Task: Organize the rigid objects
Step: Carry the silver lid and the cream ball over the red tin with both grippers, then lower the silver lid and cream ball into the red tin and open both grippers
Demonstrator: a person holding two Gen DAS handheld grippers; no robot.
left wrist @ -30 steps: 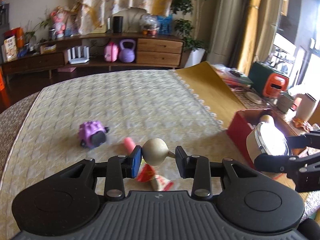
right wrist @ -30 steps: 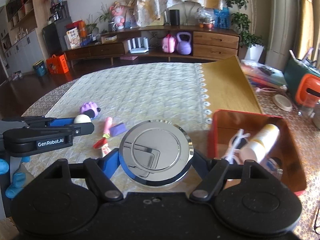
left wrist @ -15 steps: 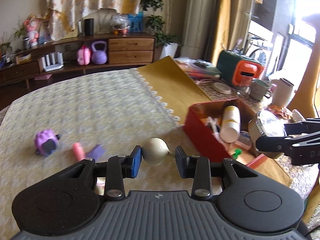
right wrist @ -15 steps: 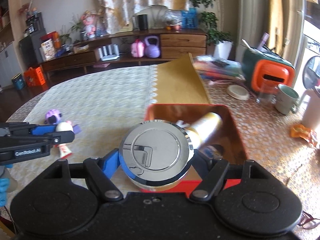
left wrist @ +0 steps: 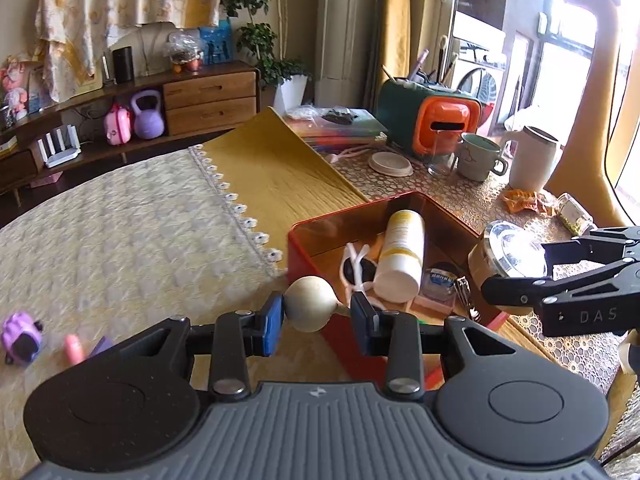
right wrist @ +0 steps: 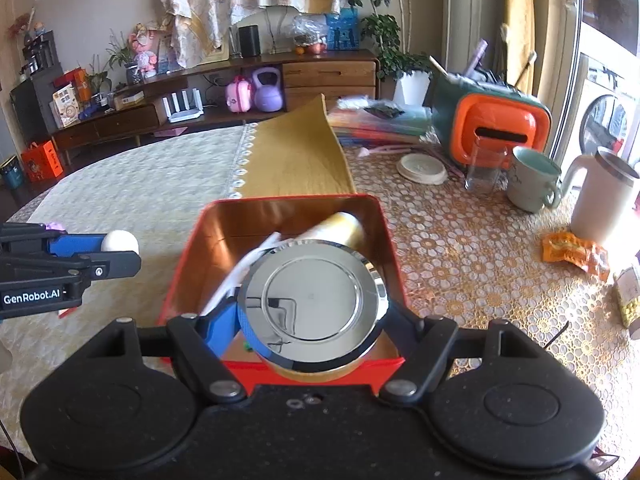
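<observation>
My left gripper is shut on a cream round knob and hangs at the near left corner of the red tin box. In the right wrist view the same knob shows at the left edge. My right gripper is shut on a shiny chrome round lid, held over the box's near edge. Inside the box lie a cream bottle, white sunglasses and small items. The chrome lid shows at the right in the left wrist view.
A purple toy, a pink piece and a lilac block lie on the cream cloth at the left. Beyond the box stand a mug, a glass, a white jug, a green-orange case and an orange wrapper.
Both grippers have swung right across the table with their loads. The red box has come from the right side to directly in front; the toys have slid off to the left.
</observation>
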